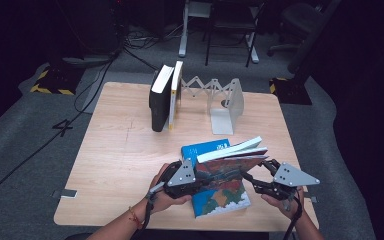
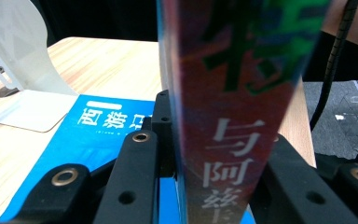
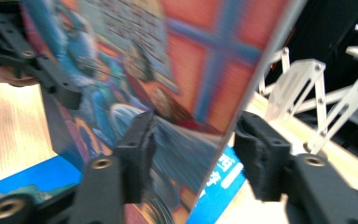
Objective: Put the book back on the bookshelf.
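Grippers at near table edge: left gripper pinches spine of colourful book, book raised, tilted over blue books lying flat. Right gripper spread around book's far edge, pads not pressing. Left gripper view shows spine lettering, blurred; high view hides it. Farther back: extending bookend, two upright books. Beyond table, room dark.

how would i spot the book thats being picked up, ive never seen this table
Start from the white folding bookend at the table's far side, then come toward the near edge. The colourful book is raised off a blue book and another illustrated one; it alone is tilted up with the left gripper on its spine.
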Motion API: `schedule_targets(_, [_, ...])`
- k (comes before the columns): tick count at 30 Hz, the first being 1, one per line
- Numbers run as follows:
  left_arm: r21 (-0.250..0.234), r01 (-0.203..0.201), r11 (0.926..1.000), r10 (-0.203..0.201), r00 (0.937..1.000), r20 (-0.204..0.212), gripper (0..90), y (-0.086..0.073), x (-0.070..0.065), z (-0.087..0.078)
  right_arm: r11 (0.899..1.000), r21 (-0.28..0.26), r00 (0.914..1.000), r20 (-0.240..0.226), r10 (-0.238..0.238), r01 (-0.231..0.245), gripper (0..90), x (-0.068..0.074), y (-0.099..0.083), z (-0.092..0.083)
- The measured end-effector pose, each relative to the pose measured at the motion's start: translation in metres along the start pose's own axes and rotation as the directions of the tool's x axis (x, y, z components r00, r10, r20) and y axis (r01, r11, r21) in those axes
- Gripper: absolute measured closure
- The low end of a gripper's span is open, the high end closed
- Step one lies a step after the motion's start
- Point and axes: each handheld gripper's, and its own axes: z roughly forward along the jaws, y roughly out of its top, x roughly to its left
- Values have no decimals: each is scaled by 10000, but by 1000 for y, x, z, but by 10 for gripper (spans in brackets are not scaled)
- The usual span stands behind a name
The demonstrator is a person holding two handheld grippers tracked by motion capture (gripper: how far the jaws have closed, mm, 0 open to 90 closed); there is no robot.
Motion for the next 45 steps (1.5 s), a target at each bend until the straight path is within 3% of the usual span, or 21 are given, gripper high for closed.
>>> schedule_targets(1, [-2,31,10000,-31,10000,64,728,0,1,0,9997,116,9997,69,226,-227,406,-3,-3,3])
schedule_targets(4, [-30,88,10000,-88,9999,84,727,0,1,0,9971,447,9977,-226,633,-622,370,-6,-8,13])
schedule_targets(7, [-57,79,10000,-79,10000,-53,717,0,0,0,9956,673,9963,-509,694,-659,378,-3,-13,22])
schedule_targets(10, [-249,118,9996,-119,9999,-47,706,2,1,-2,9954,738,9972,-390,636,-606,374,0,-13,27])
schedule_targets(21, [-1153,-9,9933,12,10000,26,665,26,3,-10,9953,693,9972,-269,701,-681,390,1,-14,27])
schedule_targets(28, [-1110,-171,9937,152,9997,-176,652,35,1,-5,9952,721,9973,-253,686,-666,402,1,-14,25])
schedule_targets(38, [-1149,-122,9933,95,9996,-248,729,40,1,-7,9950,763,9975,-245,659,-638,390,1,-15,23])
schedule_targets(45, [-1152,-10,9933,-15,9998,-216,733,40,5,-7,9890,1279,9968,-192,771,-740,323,-6,-22,17])
